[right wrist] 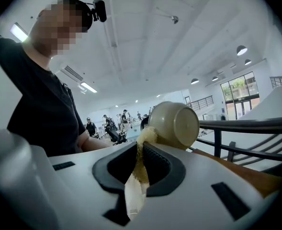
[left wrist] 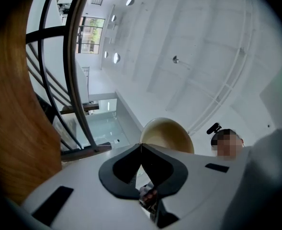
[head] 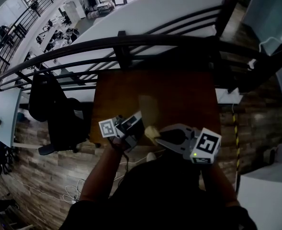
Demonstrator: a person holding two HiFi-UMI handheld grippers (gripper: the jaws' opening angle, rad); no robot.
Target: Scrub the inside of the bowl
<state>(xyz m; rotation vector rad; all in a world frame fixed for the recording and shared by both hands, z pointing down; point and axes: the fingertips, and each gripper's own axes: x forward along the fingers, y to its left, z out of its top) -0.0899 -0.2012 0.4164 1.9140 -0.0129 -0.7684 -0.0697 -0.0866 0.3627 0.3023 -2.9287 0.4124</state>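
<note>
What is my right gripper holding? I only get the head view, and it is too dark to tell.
Observer: The right gripper is shut on a yellowish sponge, plain in the right gripper view.
Operator: Is the sponge at the bowl?
Observer: Its top end lies against the bowl's edge; the bowl's base faces that camera.
Operator: And the left gripper?
Observer: Its jaws are closed on the bowl's rim, going by the left gripper view.

Wooden table (head: 155,87) beside black railing (head: 131,42)
</note>
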